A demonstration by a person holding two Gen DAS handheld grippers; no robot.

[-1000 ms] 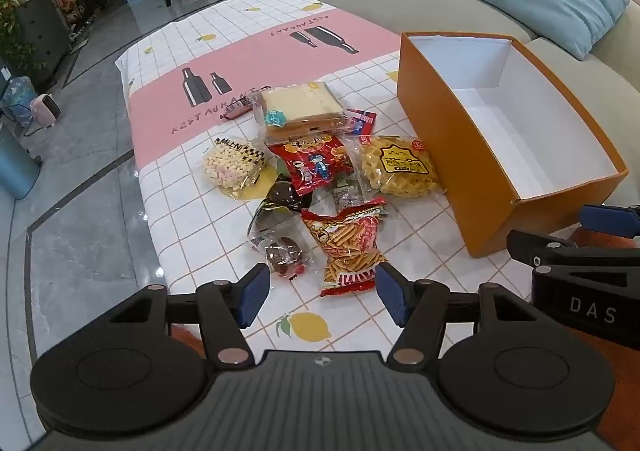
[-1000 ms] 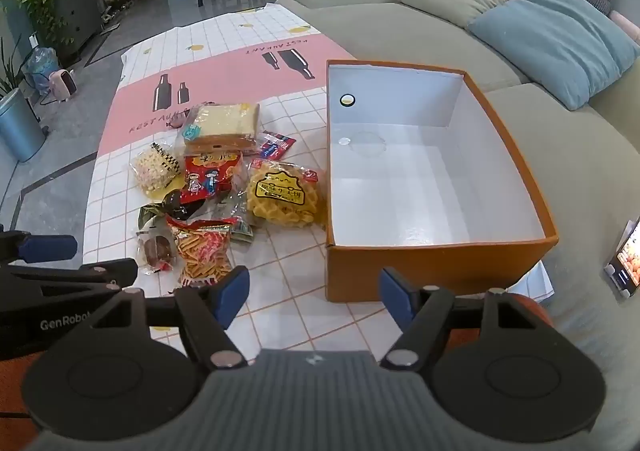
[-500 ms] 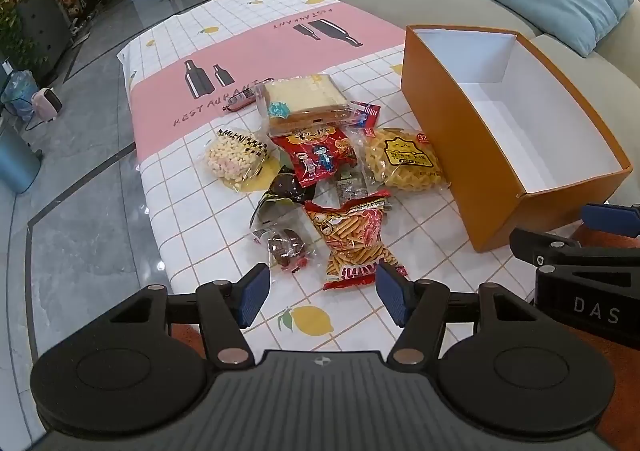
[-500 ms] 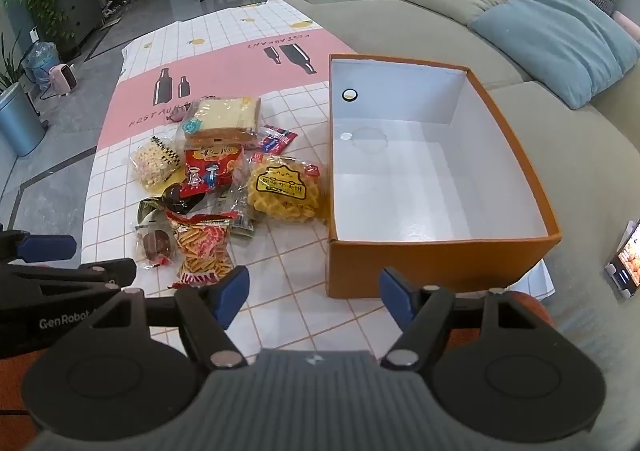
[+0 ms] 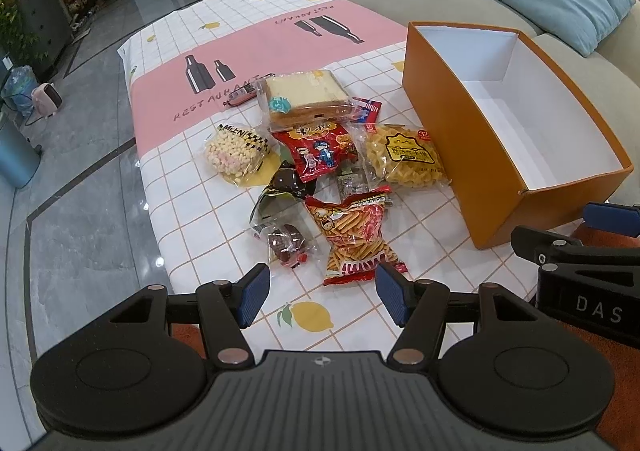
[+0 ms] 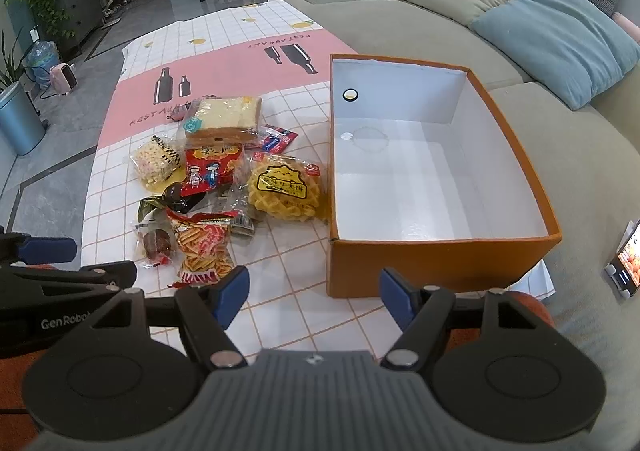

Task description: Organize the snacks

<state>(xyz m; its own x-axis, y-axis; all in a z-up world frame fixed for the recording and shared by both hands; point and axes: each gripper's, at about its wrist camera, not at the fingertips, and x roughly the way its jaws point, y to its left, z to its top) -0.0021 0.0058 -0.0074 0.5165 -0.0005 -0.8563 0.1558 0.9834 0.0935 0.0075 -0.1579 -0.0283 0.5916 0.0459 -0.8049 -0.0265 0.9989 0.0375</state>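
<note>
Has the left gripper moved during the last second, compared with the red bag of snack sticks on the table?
Yes. The left gripper has come forward, closer to the red bag of snack sticks, which now lies just ahead of its open blue fingertips.

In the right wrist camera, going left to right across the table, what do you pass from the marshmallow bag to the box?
Marshmallow bag → red cartoon snack pack → waffle pack → orange box. The sandwich and the stick snacks overlap these in left-right position, so I left them out.
</note>
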